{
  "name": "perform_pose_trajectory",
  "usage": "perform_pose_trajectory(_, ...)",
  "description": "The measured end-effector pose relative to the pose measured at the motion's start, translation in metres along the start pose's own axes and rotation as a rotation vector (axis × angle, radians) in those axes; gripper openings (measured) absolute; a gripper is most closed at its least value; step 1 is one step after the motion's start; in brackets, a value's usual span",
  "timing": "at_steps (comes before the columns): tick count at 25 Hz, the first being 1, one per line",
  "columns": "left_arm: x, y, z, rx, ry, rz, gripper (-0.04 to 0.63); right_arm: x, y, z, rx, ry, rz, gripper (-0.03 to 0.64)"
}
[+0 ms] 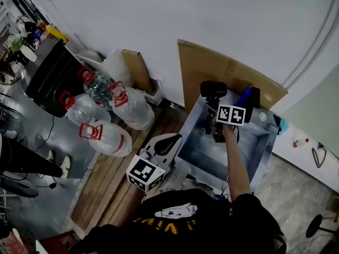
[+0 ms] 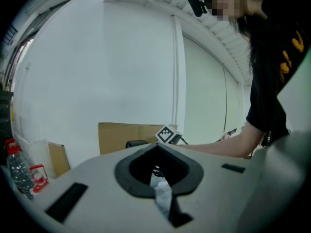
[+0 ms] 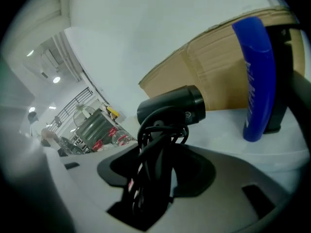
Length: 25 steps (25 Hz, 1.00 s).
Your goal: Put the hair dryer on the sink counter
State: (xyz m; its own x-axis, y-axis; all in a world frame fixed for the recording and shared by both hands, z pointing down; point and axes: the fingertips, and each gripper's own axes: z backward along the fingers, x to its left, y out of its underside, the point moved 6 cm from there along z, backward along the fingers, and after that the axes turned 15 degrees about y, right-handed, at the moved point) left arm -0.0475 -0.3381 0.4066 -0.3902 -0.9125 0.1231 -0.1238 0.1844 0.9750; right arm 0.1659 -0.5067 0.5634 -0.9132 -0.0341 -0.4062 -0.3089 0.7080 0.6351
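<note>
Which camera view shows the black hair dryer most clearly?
The right gripper view: the hair dryer fills the middle, with its barrel and wrapped cord sharp. The head view shows it small and dark by the sink. The left gripper view shows only a dark sliver that may be it.

The head view looks steeply down on the cardboard sheet [image 1: 212,67] from high above. The right gripper view faces it from close by, the left gripper view from farther back; all three share it.
</note>
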Motion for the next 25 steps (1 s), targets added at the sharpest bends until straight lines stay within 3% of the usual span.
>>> perform_pose_trajectory(11, 0.023, 0.011, -0.004, 0.046, -0.038, 0.031, 0.008, -0.048, -0.013, -0.058, 0.02, 0.139, -0.131, 0.207)
perform_pose_trajectory(21, 0.025, 0.017, -0.003, 0.077, -0.053, 0.05, 0.008, -0.053, -0.02, -0.076, -0.056, 0.203, -0.149, 0.21)
perform_pose_trajectory(25, 0.023, 0.019, 0.0, 0.078, -0.066, 0.057, 0.008, -0.05, -0.019, -0.081, -0.081, 0.233, -0.106, 0.221)
